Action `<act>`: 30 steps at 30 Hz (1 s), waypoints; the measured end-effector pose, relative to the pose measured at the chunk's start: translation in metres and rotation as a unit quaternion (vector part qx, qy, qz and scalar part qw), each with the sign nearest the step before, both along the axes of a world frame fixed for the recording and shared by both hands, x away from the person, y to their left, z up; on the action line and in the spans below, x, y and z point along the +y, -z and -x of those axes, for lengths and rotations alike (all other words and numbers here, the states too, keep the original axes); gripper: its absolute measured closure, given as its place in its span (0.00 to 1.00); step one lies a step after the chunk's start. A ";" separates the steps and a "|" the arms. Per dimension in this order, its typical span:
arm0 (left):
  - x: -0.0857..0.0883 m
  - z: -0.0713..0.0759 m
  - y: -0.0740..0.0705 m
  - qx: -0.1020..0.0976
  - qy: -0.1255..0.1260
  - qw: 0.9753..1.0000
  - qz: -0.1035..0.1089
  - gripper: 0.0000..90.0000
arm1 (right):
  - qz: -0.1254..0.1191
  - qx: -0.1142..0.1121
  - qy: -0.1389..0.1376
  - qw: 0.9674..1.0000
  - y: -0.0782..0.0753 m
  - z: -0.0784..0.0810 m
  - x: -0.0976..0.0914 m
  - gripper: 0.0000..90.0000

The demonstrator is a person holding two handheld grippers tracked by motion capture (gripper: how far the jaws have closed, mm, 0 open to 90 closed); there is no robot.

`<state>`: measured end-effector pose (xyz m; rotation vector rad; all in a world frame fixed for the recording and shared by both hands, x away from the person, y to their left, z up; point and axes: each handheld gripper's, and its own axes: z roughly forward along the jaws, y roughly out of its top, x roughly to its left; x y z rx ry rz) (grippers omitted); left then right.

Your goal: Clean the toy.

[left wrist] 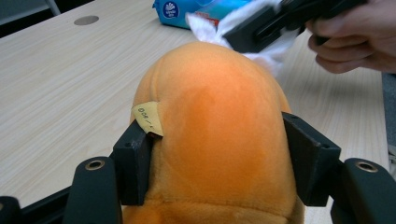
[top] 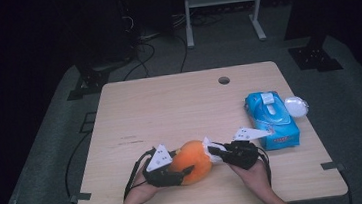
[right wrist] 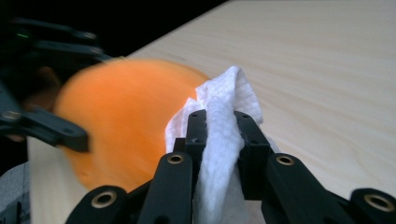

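High view: an orange plush toy (top: pixel 193 161) is seen lying on the wooden table (top: pixel 169 108), near the edge closest to the person. The left gripper (top: pixel 186 173) is set against the toy's left and near side, with its jaws reaching around the toy. The right gripper (top: pixel 214 151) is held just right of the toy, and a white tissue (top: pixel 207 145) is pinched at its tip, touching the toy's upper right side. A blue pack of wipes (top: pixel 272 119) is placed to the right of the toy, beyond the right gripper, and a small clear lid (top: pixel 296 106) is seen just past the pack, well apart from the toy. A round hole (top: pixel 224 80) in the tabletop lies far behind the toy.

Left gripper view: the toy (left wrist: pixel 219 135) is clamped between the 2 black jaws, whose pads are pressed into its 2 flanks. A small yellowish tag (left wrist: pixel 149 117) is sewn on the toy's left flank, just above the left pad. Behind the toy, the right gripper (left wrist: pixel 261 30) is held by a hand (left wrist: pixel 359 39), with the tissue (left wrist: pixel 205 28) touching the toy's far top. The blue pack (left wrist: pixel 187 10) is seen beyond that.

Right gripper view: the tissue (right wrist: pixel 219 135) is squeezed between the 2 jaws, which are pressed together on it. The toy (right wrist: pixel 126 126) appears blurred just left of the tissue, touching it, with the left gripper (right wrist: pixel 46 128) wrapped around its far side.
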<state>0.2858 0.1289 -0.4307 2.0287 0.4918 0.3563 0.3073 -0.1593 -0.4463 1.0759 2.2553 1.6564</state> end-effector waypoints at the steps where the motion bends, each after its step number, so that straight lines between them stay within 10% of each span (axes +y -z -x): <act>1: 0.001 -0.001 0.000 0.002 0.000 1.000 0.004 0.39 | 0.002 0.006 0.004 1.000 0.002 -0.001 -0.002 0.86; 5: 0.003 -0.002 0.001 0.006 -0.001 1.000 0.008 0.38 | 0.005 0.016 0.011 1.000 0.006 -0.003 -0.002 0.85; 11: -0.001 0.002 0.000 -0.004 0.004 1.000 0.004 0.38 | -0.023 -0.032 -0.021 0.999 -0.014 0.009 0.004 0.85; 17: -0.010 0.007 -0.002 -0.016 0.009 1.000 -0.010 0.35 | -0.015 0.006 -0.007 1.000 0.001 0.000 -0.003 0.85; 25: -0.022 0.013 -0.003 -0.039 0.017 0.998 -0.036 0.34 | -0.024 -0.052 -0.057 0.997 -0.030 0.016 0.012 0.85; 30: -0.023 0.013 -0.003 -0.039 0.017 0.998 -0.036 0.34 | -0.019 -0.015 -0.017 1.000 -0.014 0.004 -0.002 0.85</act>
